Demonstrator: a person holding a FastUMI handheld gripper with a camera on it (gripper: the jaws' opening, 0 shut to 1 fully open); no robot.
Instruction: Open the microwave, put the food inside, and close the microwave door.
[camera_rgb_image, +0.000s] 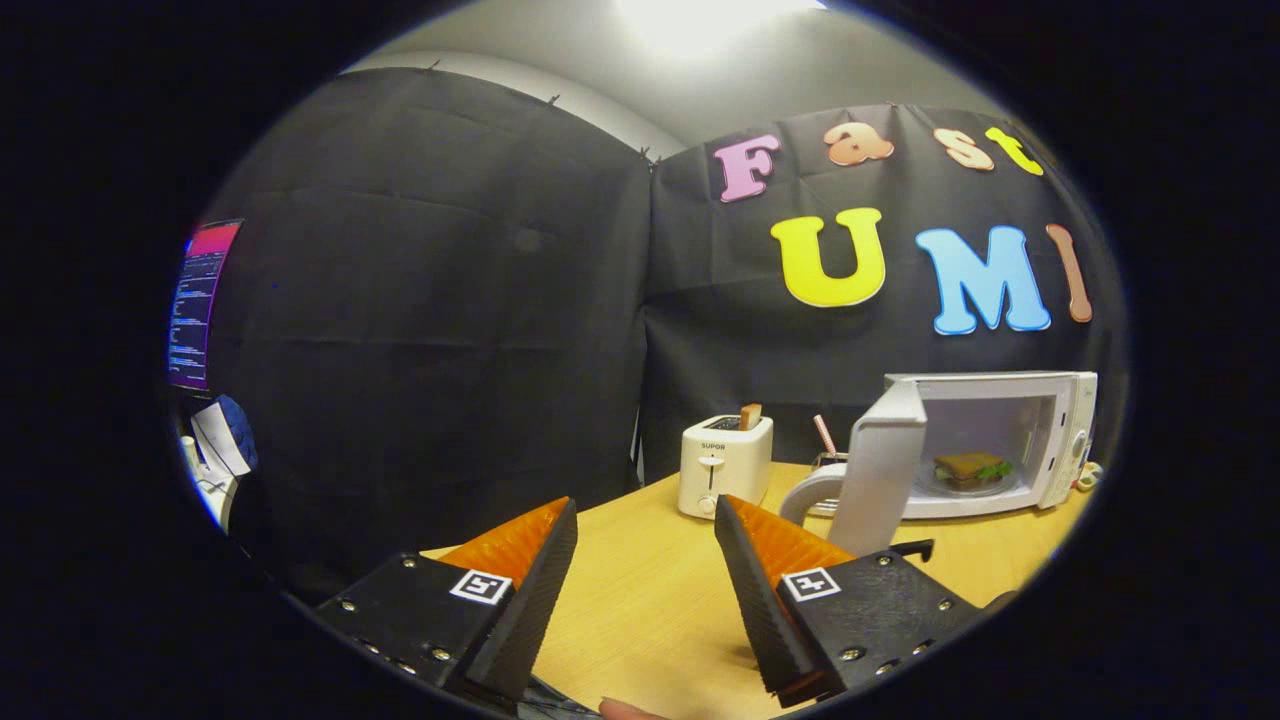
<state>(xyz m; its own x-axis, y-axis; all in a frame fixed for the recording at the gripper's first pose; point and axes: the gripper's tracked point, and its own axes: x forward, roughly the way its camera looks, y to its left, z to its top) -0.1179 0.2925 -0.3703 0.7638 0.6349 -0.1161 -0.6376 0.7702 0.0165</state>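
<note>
- The gripper hangs over the wooden table, jaws released and parted, grasping nothing.
- At 12 o'clock beyond the fingers, a white toaster holds a slice of bread.
- At 2 o'clock, the microwave door swings wide, edge-on between fingers and oven.
- Farther off, the microwave shows the sandwich on a plate inside.

Part of the microwave is hidden by its open door. A pink stick is half hidden behind it. The screen is too blurred to tell.
</note>
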